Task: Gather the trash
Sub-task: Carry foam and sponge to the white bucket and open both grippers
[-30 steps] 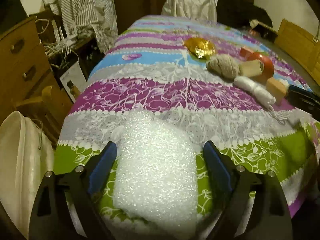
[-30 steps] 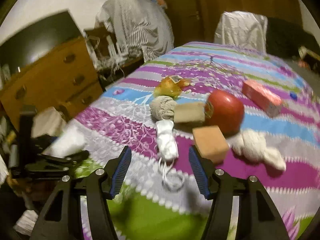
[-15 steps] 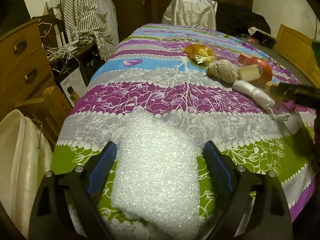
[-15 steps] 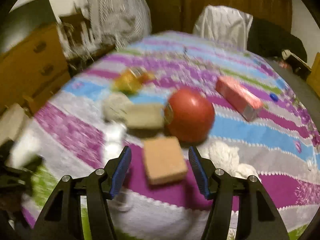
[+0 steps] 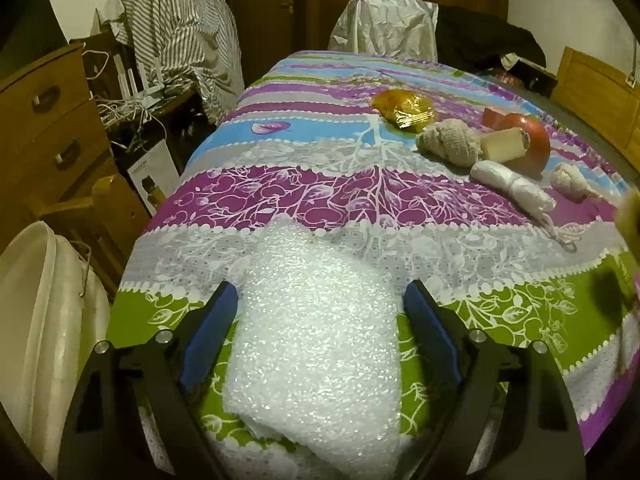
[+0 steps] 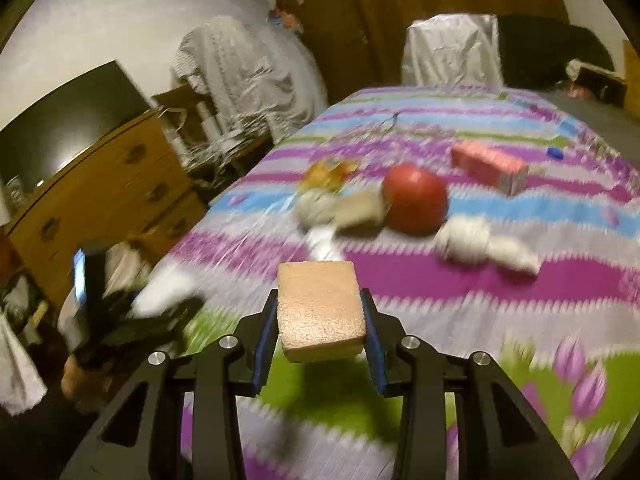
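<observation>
A tan sponge block (image 6: 322, 312) is seen clamped by its two side faces in the right gripper (image 6: 322, 320), lifted above the striped tablecloth (image 6: 500, 280). It is judged light, soft and easily squeezed. At six o'clock near the table edge, a bubble-wrap sheet (image 5: 316, 336) lies between the parted jaws of the left gripper (image 5: 320, 332), ungripped. Open room is offered at nine o'clock.
</observation>
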A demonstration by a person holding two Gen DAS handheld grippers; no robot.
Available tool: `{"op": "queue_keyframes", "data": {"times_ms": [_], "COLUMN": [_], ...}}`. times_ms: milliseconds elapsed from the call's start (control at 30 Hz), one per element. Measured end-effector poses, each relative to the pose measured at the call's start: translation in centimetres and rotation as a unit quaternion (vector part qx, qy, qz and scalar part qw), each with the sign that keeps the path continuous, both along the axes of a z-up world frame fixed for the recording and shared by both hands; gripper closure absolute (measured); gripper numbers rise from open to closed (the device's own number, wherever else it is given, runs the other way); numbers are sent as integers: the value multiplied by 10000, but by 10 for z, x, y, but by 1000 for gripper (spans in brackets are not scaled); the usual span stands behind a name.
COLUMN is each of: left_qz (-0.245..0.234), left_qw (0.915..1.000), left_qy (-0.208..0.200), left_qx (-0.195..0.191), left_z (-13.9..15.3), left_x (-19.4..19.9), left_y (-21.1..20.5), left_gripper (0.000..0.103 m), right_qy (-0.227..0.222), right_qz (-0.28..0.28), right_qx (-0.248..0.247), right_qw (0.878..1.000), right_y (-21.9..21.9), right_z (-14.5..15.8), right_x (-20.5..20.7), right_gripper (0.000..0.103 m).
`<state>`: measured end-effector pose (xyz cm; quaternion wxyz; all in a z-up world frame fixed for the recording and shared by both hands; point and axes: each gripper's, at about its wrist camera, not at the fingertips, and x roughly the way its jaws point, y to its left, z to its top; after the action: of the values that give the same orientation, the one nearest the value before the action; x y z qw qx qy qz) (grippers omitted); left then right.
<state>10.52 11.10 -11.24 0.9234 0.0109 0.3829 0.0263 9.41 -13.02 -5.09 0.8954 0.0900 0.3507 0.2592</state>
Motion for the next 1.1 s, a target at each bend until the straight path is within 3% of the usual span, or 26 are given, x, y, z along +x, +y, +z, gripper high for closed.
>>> {"op": "queue_keyframes", "data": {"times_ms": [133, 200, 333, 433, 633, 867, 1100], "left_qz": [86, 112, 320, 478, 1081, 2089, 2813], "left_qw": [9999, 9999, 9994, 9988, 9933, 9745, 9546], "left_qy": [-38, -27, 108, -42, -405, -774, -777], "left_qx": [47, 88, 66, -98, 67, 281, 600], "left_z": [2, 6, 21, 48, 100, 151, 169], "left_x": [-1, -3, -6, -21, -48, -86, -112], "left_y": [-1, -2, -3, -2, 12, 80, 153], "left_gripper": [31, 52, 53, 53, 53, 53, 53], "right_qy": [304, 293, 102, -14, -182, -240, -183], "right_qz": [323, 322, 238, 164, 376, 1166, 2013], "right_qx": [110, 80, 49, 109, 132, 111, -102], "right_qw": [9990, 9990, 9997, 9998, 9990, 9928, 9793], "right_y": [16, 22, 30, 38, 72, 157, 270], "right_z": [-17, -16, 3, 23, 58, 94, 125], "right_x": [-16, -18, -13, -2, 14, 20, 21], "right_gripper": [63, 63, 63, 63, 63, 63, 63]}}
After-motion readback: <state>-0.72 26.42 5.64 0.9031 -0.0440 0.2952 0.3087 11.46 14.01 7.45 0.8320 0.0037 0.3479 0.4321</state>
